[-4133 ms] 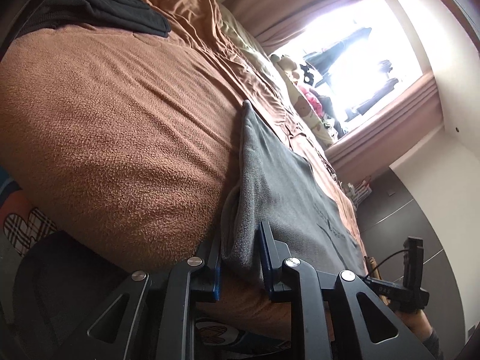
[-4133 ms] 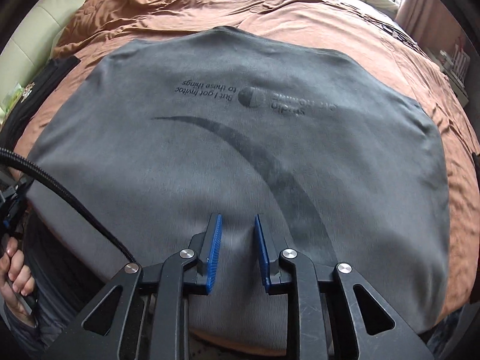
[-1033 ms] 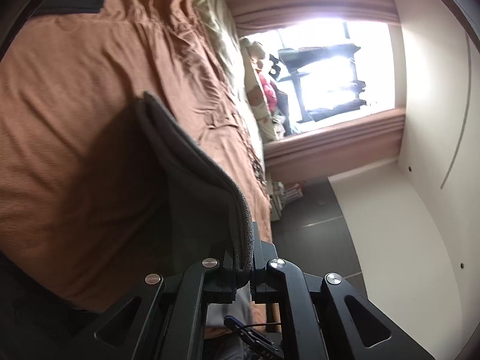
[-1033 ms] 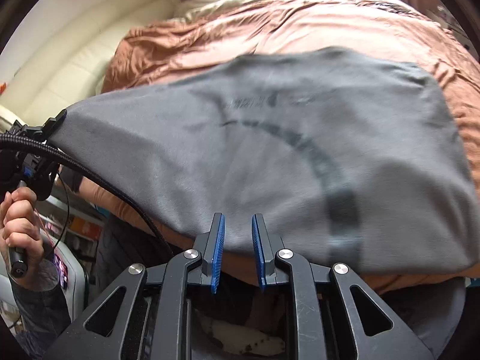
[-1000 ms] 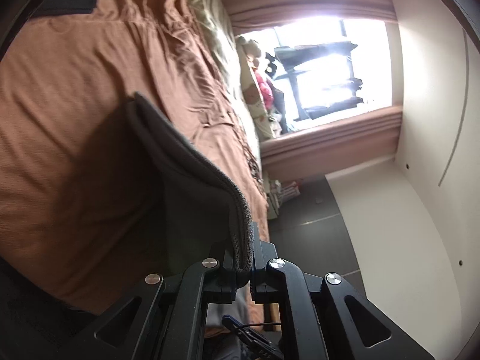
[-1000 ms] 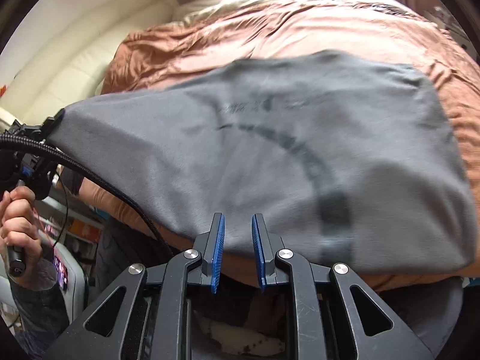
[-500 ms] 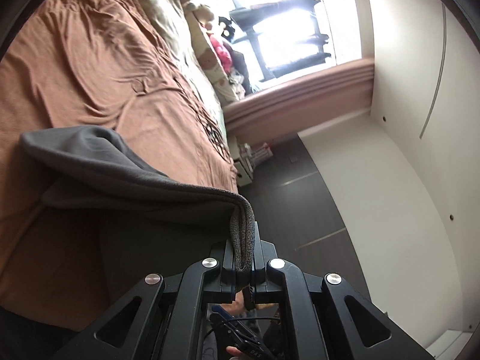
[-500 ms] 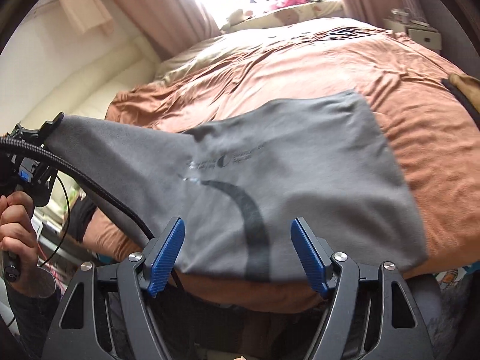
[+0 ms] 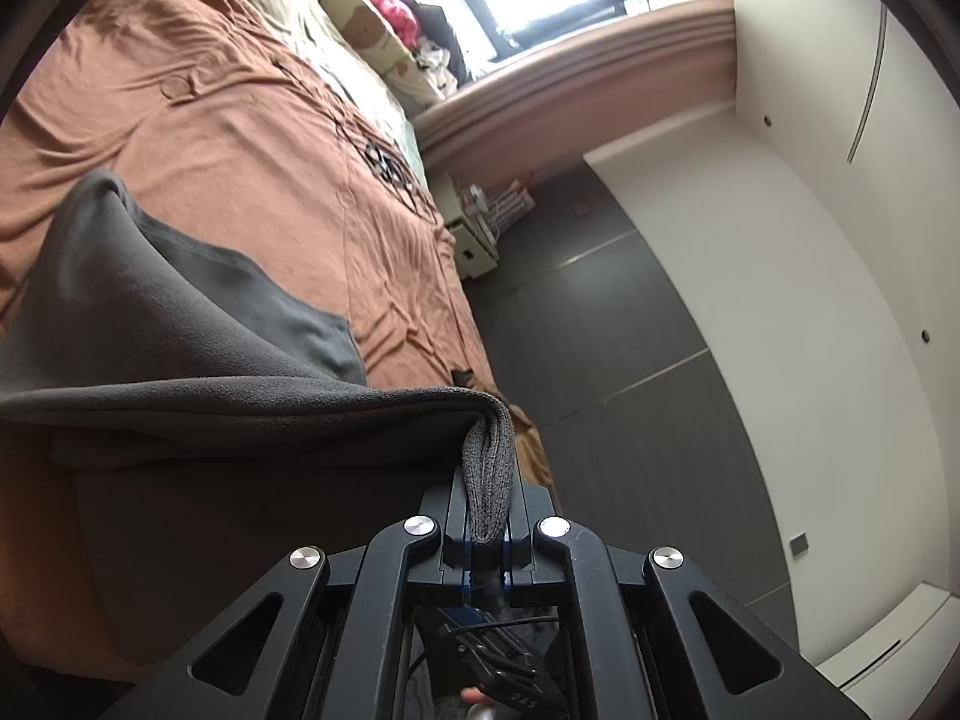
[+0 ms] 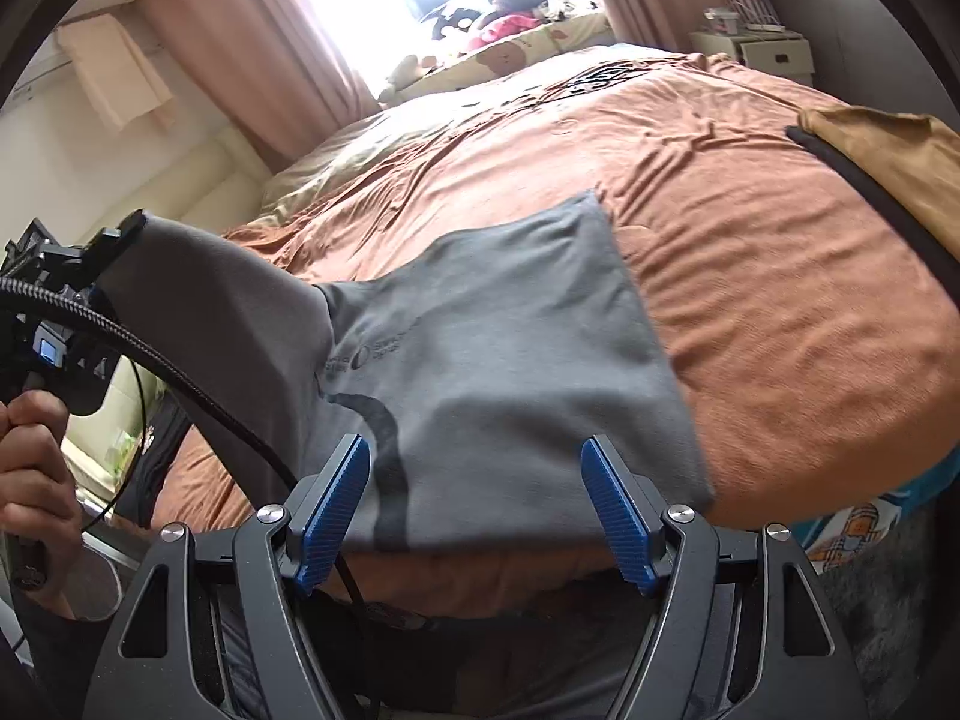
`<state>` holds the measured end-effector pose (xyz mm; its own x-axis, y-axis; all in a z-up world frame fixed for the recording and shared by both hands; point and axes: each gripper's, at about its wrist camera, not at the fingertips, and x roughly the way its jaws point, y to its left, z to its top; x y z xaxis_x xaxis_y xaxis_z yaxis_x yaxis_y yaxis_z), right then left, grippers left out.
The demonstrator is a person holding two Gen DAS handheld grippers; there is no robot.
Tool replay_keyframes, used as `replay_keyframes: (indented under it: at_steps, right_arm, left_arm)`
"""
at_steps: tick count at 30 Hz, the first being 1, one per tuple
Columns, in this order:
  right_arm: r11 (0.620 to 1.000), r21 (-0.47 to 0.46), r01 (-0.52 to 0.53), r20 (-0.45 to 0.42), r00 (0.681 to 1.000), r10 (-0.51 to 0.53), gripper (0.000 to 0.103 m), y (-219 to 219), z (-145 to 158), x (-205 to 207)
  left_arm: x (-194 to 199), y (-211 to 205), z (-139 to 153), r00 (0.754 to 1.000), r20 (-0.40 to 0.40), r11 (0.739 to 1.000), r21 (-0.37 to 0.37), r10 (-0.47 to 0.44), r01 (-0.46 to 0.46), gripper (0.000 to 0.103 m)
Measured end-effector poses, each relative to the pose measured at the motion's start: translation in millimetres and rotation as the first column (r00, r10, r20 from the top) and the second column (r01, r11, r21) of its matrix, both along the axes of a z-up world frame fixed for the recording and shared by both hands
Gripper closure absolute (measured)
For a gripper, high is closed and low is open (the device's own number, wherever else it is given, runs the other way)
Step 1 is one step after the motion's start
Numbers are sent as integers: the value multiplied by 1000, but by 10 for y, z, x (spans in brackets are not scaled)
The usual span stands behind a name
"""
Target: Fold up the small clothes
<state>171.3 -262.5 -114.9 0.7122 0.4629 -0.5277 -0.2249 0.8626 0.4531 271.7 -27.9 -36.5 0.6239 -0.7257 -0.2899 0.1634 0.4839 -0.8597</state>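
A grey shirt (image 10: 510,372) with a dark curved print lies on the brown bed cover (image 10: 750,228), near its front edge. My left gripper (image 9: 486,504) is shut on a bunched corner of the shirt (image 9: 180,324) and holds it up, so the left side drapes over the rest. In the right wrist view that left gripper (image 10: 114,240) sits high at the left, held by a person's hand (image 10: 30,462). My right gripper (image 10: 477,504) stands open just above the shirt's near edge, its blue pads (image 10: 333,504) touching nothing.
A tan garment with a black edge (image 10: 888,138) lies on the bed at the right. Pillows and plush toys (image 10: 498,24) line the window end. A white nightstand (image 10: 762,54) stands beyond the bed. Dark floor (image 9: 600,360) runs alongside.
My left gripper has carried the shirt's corner up and across, folding the left side over. My right gripper has gone from nearly shut to wide open, and its view has swung toward the window.
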Motion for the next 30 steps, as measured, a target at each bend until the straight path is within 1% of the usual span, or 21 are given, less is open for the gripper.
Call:
replay_keyframes:
  at_steps: [6, 11, 12, 13, 14, 15, 16, 17, 18, 19, 22, 23, 26, 28, 29, 30]
  right_arm:
    - [999, 41, 14, -21, 1000, -13, 31, -232, -80, -68]
    - [998, 56, 28, -60, 998, -25, 31, -361, -146, 17]
    - [998, 58, 30, -70, 997, -26, 31, -376, -168, 19]
    - [998, 60, 25, -89, 996, -20, 31, -385, -206, 82]
    - [998, 60, 25, -89, 996, -20, 31, -385, -206, 82]
    - [998, 62, 18, -96, 995, -12, 31, -374, -224, 94]
    - [998, 63, 13, -99, 995, -7, 31, -355, -230, 112]
    - [998, 62, 7, -104, 995, -1, 31, -332, -235, 129]
    - [998, 60, 1, -108, 994, 5, 31, -310, -239, 147]
    - [998, 58, -4, -111, 994, 10, 31, -291, -258, 183]
    - [998, 50, -26, -116, 993, 32, 31, -184, -281, 276]
    - [998, 50, -26, -116, 993, 32, 31, -184, -281, 276]
    - [999, 39, -22, -106, 994, 26, 31, -105, -261, 381]
    - [1000, 29, -12, -105, 994, 15, 32, -78, -274, 435]
    - [1000, 26, -8, -108, 994, 10, 40, -64, -281, 463]
    - [1000, 25, -6, -114, 993, 9, 44, -63, -274, 495]
  left_arm:
    - [224, -516, -242, 995, -56, 994, 64, -84, 88, 97]
    - [401, -939, -478, 978, -132, 976, 126, -160, 177, 96]
    - [432, -1014, -530, 972, -151, 969, 141, -179, 201, 93]
    - [466, -1100, -600, 961, -179, 959, 155, -209, 237, 85]
    - [476, -1135, -641, 955, -192, 955, 151, -225, 256, 81]
    - [467, -1150, -685, 948, -200, 952, 134, -246, 275, 71]
    - [457, -1142, -721, 944, -202, 951, 117, -260, 286, 58]
    - [441, -1117, -732, 944, -201, 951, 116, -261, 288, 50]
    - [416, -1048, -733, 949, -198, 953, 131, -244, 272, 39]
    - [385, -1000, -723, 955, -193, 956, 146, -224, 253, 32]
    - [309, -705, -724, 969, -197, 967, 177, -150, 185, 27]
    - [295, -631, -735, 970, -203, 969, 181, -133, 170, 27]
    - [266, -355, -795, 972, -228, 966, 232, -58, 112, 25]
    - [234, -179, -874, 969, -245, 968, 237, -26, 86, 24]
    - [239, -137, -904, 967, -253, 969, 234, -19, 80, 24]
    - [239, -77, -944, 964, -265, 970, 230, -9, 72, 24]
